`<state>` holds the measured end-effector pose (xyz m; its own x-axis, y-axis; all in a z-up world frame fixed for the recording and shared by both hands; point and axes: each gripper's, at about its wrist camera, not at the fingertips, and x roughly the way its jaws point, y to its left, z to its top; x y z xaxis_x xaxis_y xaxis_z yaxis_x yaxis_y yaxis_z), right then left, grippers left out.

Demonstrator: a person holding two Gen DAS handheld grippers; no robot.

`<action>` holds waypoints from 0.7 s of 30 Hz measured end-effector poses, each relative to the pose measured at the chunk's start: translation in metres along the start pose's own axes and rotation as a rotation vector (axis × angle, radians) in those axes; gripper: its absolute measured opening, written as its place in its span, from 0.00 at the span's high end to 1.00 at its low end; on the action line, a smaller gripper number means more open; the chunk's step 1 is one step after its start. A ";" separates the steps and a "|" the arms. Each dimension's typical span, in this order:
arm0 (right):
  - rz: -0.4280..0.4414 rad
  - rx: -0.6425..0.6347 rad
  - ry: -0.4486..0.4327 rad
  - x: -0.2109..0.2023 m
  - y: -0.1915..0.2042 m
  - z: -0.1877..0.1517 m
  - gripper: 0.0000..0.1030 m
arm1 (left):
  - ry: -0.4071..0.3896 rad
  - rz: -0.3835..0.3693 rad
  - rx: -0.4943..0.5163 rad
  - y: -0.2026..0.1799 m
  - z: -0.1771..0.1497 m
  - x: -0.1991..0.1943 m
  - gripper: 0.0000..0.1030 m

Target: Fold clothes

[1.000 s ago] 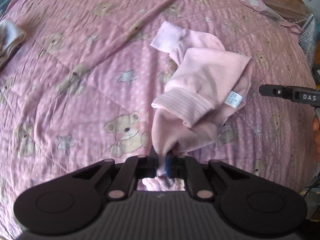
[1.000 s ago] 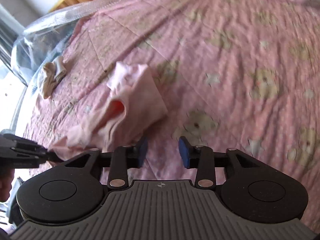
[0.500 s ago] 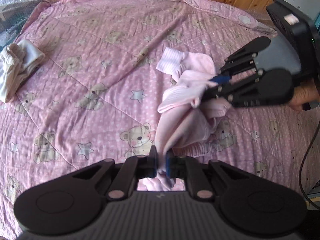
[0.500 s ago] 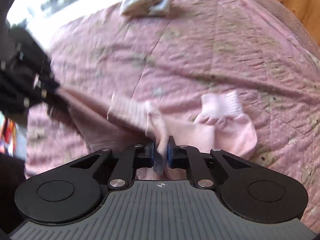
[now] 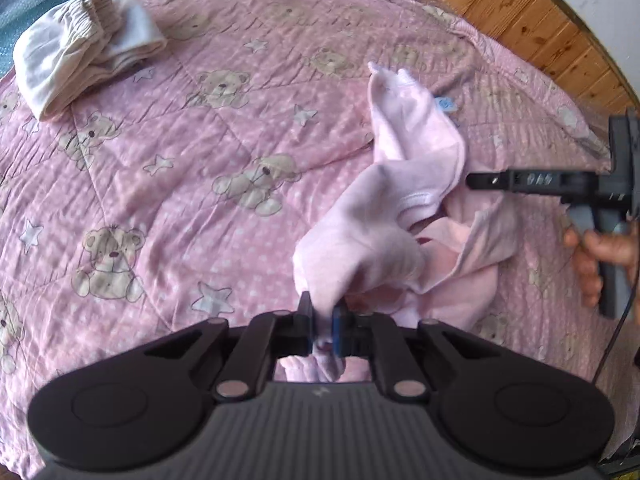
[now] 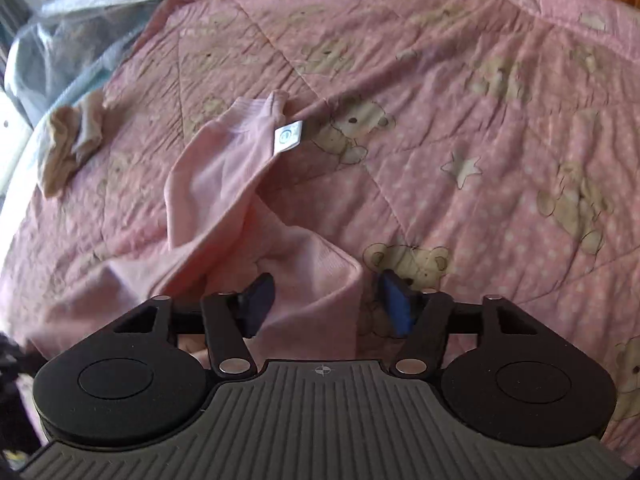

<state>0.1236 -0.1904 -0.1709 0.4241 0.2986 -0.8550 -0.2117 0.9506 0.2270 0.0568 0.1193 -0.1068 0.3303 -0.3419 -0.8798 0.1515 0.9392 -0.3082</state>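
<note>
A pale pink baby garment (image 5: 408,184) lies rumpled on the bear-print quilt (image 5: 160,160), one end lifted. My left gripper (image 5: 322,326) is shut on that near end, with cloth bunched between its blue pads. In the right wrist view the same garment (image 6: 224,168) stretches away, its white label (image 6: 289,136) showing. My right gripper (image 6: 326,300) is open, a fold of the pink cloth lying loose between its spread fingers. From the left wrist view the right gripper (image 5: 476,180) is edge-on at the garment's right side, held by a hand (image 5: 600,252).
A folded cream garment (image 5: 88,48) sits at the quilt's far left corner, also visible as the cream garment (image 6: 72,140) in the right wrist view. Clear plastic wrap (image 6: 80,20) borders the quilt beyond it. A wooden wall (image 5: 520,12) runs behind the bed.
My right gripper, shut on the pink garment half a second ago, has opened and let it go. The left gripper keeps its hold. The garment now lies more spread out.
</note>
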 end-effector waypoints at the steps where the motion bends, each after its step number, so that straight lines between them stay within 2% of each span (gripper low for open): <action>1: 0.006 0.016 -0.019 -0.010 -0.003 -0.003 0.96 | -0.022 -0.031 0.004 -0.006 0.004 -0.005 0.92; 3: 0.005 0.076 -0.083 -0.036 -0.014 -0.010 0.96 | -0.057 -0.118 0.059 -0.034 0.020 -0.016 0.92; 6: -0.023 0.180 -0.183 -0.083 -0.042 -0.021 0.96 | -0.095 -0.283 0.202 -0.102 0.051 -0.029 0.91; 10: -0.123 0.343 -0.326 -0.168 -0.099 -0.041 0.96 | -0.161 -0.469 0.423 -0.207 0.091 -0.064 0.92; 13: -0.199 0.429 -0.426 -0.236 -0.132 -0.055 0.96 | -0.183 -0.590 0.502 -0.249 0.112 -0.096 0.91; 14: -0.211 0.449 -0.446 -0.253 -0.138 -0.058 0.96 | -0.169 -0.609 0.502 -0.253 0.115 -0.102 0.91; 16: -0.211 0.466 -0.418 -0.248 -0.142 -0.067 0.95 | -0.140 -0.647 0.501 -0.259 0.123 -0.114 0.91; 17: -0.208 0.473 -0.398 -0.242 -0.142 -0.071 0.93 | -0.115 -0.641 0.493 -0.256 0.125 -0.113 0.91; 18: -0.205 0.480 -0.377 -0.235 -0.143 -0.076 0.84 | -0.078 -0.610 0.480 -0.246 0.126 -0.104 0.91; 19: -0.203 0.487 -0.356 -0.229 -0.144 -0.081 0.81 | -0.034 -0.567 0.468 -0.233 0.125 -0.090 0.91; 21: -0.197 0.501 -0.315 -0.217 -0.146 -0.091 0.69 | 0.078 -0.449 0.443 -0.204 0.114 -0.045 0.89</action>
<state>-0.0175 -0.4018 -0.0613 0.6686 0.0517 -0.7418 0.3036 0.8917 0.3357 0.1176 -0.0609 0.0370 0.0786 -0.6804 -0.7286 0.6364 0.5968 -0.4887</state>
